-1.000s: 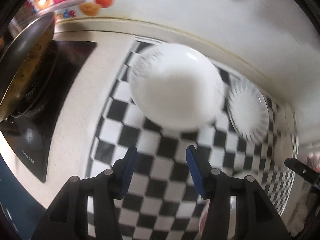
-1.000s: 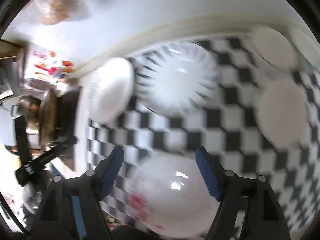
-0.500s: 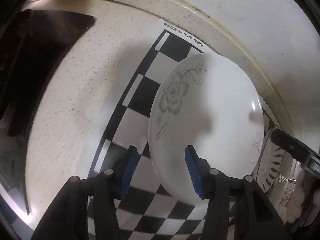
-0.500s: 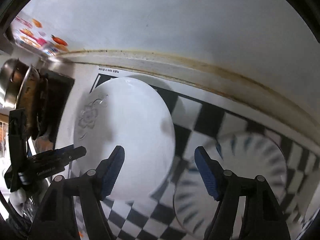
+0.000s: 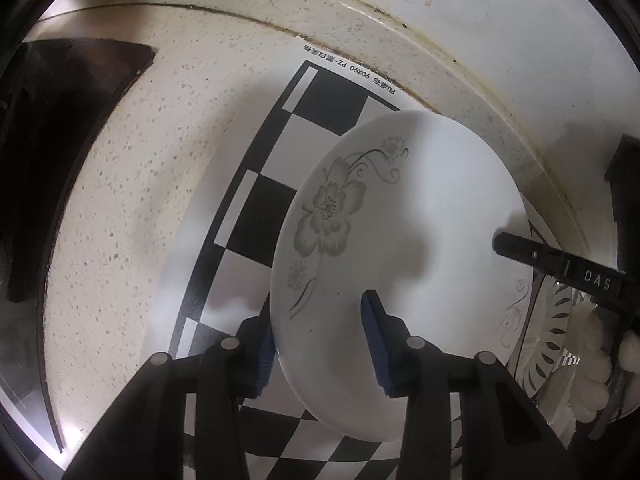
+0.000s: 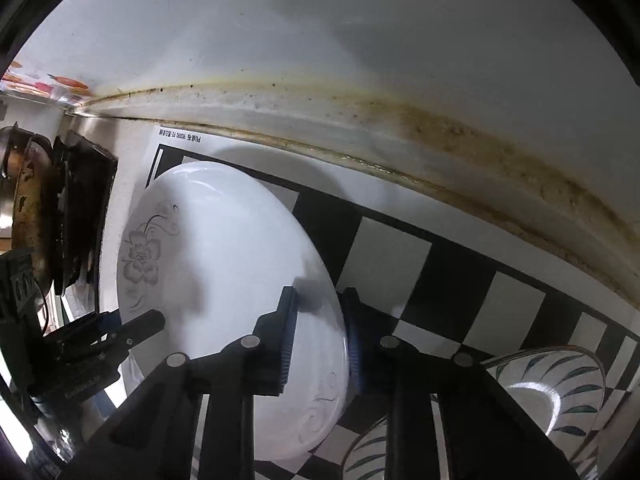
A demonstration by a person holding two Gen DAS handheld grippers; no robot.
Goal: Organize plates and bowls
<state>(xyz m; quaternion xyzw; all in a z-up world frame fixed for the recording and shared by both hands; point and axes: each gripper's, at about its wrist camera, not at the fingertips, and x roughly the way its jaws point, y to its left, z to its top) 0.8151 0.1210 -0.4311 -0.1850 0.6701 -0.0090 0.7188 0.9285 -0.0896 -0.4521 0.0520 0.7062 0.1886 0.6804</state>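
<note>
The white plate (image 5: 404,264) with a grey flower on it lies on the checkered mat (image 5: 320,100), close to the mat's corner near the wall (image 6: 320,32). The mat is spread on the speckled counter (image 5: 132,200).

Both tools are at this plate. The left tool (image 5: 320,344) is at the edge of the plate nearest its camera. One blue pad (image 5: 376,344) is over the top of the plate and the other pad is just outside the rim. The jaws are closing with the rim between them, but there looks to be a gap under the top pad, so it does not grip yet. The right tool (image 6: 320,344) is at the far edge of the plate from the left tool. Its jaws are closing too, and both pads look pressed on the rim there.

Next to the plate, on the side away from the stove (image 6: 76,216), sits a glass bowl with dark leaf marks (image 6: 552,392).

The plate is hard and smooth. It will not bend, but it looks like it could break if it drops or bangs on the bowl. It is likely slippery and a bit heavy for thin pads. The rim is the best place to hold it, one tool on each side, so it stays flat when lifted.
</note>
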